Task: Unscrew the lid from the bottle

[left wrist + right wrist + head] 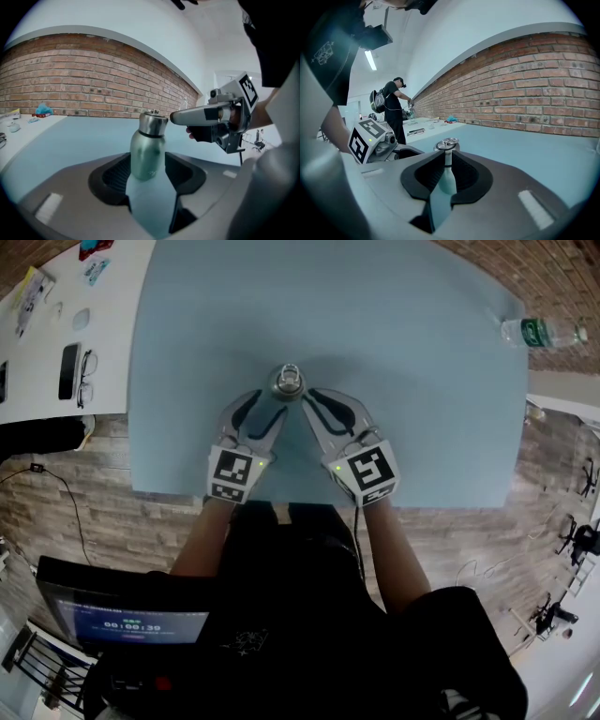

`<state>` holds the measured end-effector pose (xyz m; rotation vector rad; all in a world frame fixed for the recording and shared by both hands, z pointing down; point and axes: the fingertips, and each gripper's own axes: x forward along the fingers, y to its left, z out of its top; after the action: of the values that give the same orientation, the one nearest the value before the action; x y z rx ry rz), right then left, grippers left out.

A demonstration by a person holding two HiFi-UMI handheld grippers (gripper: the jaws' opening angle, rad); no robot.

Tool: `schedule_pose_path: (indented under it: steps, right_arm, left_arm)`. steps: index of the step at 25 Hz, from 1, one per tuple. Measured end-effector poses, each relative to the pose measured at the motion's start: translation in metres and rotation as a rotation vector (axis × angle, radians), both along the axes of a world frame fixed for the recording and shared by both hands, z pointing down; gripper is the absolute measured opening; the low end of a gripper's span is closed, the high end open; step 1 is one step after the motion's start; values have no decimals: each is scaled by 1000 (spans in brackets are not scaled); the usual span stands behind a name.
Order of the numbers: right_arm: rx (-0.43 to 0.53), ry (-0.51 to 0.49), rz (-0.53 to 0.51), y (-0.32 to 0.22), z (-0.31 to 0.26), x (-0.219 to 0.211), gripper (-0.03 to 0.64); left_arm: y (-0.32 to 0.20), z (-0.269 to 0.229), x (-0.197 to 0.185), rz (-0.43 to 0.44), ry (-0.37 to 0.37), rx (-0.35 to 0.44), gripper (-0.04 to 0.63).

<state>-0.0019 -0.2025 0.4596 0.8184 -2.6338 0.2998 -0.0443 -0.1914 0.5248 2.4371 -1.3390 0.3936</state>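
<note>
The left claw [147, 160] stood wide, its pads on either side of the green metal bottle [146, 147] without pressing it. The right claw [445, 158] was almost together and empty, its tip just beside the bottle's silver lid [153, 123]. The bottle stood upright on the blue surface [422, 381], lid on.

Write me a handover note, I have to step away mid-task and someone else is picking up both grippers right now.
Left gripper: jaws apart, the bottle stands between them, pads not clearly pressing.
Right gripper: jaws nearly together, tips beside the lid, gripping nothing.
Bottle is upright on the blue table.
Done: nothing visible, lid is on.
To do: clamp the body, grip the lid, twist it off.
</note>
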Motion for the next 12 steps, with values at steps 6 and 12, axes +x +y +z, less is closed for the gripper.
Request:
schedule_pose_path:
  steps: [6, 12]
  right_arm:
    - [5, -5, -1, 0, -1, -1, 52]
    - [4, -6, 3, 0, -1, 1, 55]
  left_arm:
    - [-2, 3, 1, 3, -11, 2, 267]
    - [-4, 4, 5, 21, -25, 6, 306]
